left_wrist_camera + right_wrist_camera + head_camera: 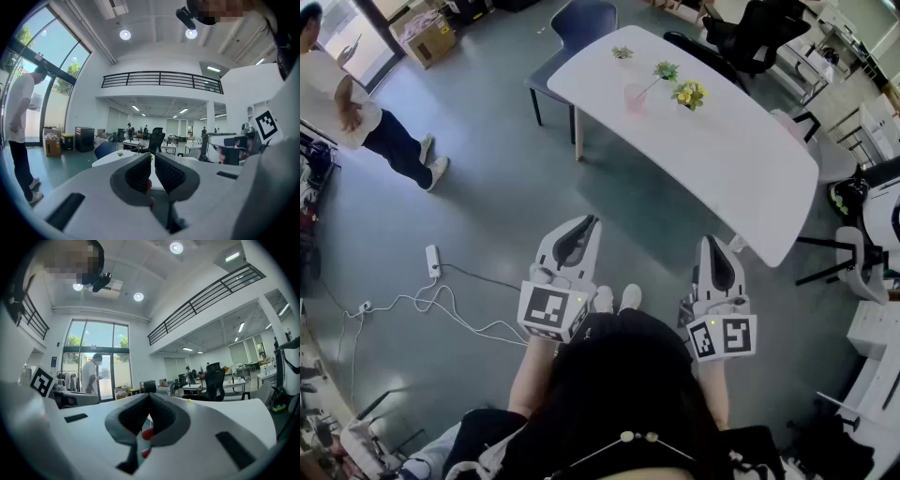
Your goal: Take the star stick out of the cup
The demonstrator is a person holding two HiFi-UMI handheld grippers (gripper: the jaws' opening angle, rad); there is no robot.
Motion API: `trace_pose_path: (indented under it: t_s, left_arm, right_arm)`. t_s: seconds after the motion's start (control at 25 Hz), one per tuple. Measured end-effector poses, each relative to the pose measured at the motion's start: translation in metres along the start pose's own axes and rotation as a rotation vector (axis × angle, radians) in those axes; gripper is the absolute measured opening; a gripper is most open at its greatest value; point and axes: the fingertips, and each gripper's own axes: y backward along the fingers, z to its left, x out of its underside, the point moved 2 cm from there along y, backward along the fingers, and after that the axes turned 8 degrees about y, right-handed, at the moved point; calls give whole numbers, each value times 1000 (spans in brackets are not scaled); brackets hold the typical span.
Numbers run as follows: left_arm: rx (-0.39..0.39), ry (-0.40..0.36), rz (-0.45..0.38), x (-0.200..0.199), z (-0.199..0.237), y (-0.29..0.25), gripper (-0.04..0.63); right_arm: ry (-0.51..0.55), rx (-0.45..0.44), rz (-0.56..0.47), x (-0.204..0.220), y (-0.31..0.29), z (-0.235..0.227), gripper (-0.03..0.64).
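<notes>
**Head view.**
- White table (741,159), upper centre to right of frame.
- Pink cup (635,97) stands on the table's far half. The star stick (665,70) leans out of it, green head up and to the right.
- Yellow-flowered plant (690,94) just right of the cup. A smaller green plant (622,53) sits near the far edge.
- Blue chair (577,28) at the table's upper-left end.
- Standing person (356,108), white top and dark trousers, upper left. A cardboard box (427,37) lies on the floor beyond them.
- White power strip (433,261) with trailing cables, left of centre.
- Left gripper (586,225) and right gripper (712,244), lower centre. Both are held low over the grey floor, well apart from the table and cup. Each carries a cube with black-and-white square markers. No lettering can be read.

**Left gripper view.**
- Left gripper (152,157) has ribbed dark pads a narrow slit apart, with nothing between them.
- Table edge (110,159) lies beyond the jaws. The things on it are too small to name.
- Standing person (21,126) at far left by the glass wall.
- Black cabinet (84,139) and a cardboard box (51,146) at mid-left.

**Right gripper view.**
- Right gripper (149,397) has its jaw tips meeting and is empty.
- Person (91,373) at the glass doors, left of centre.
- Black office chair (214,376), right of centre.
</notes>
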Motion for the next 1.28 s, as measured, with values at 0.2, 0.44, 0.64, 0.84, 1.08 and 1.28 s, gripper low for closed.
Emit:
trace_pose_path:
  t_s: [0.2,0.44,0.64,0.84,1.08,1.28]
  left_arm:
    - [1,4,-6,-2,-3,0,29]
    - [1,6,1,2,-4,0,29]
    - [0,4,2,1,-1,0,29]
    - [0,4,2,0,4,5,29]
    - [4,4,-3,2,13,11,29]
    - [-4,13,-2,8,23,15,29]
  right_arm:
    - [4,-14,4,0,1,3,3]
    - [-1,-20,11,4,2,5,3]
    - [2,-25,13,4,1,6,3]
    - [15,-29,25,6,-2,14,3]
    - [42,-28,18,6,-4,24,3]
    - [15,-22,30,14,-7,30,3]
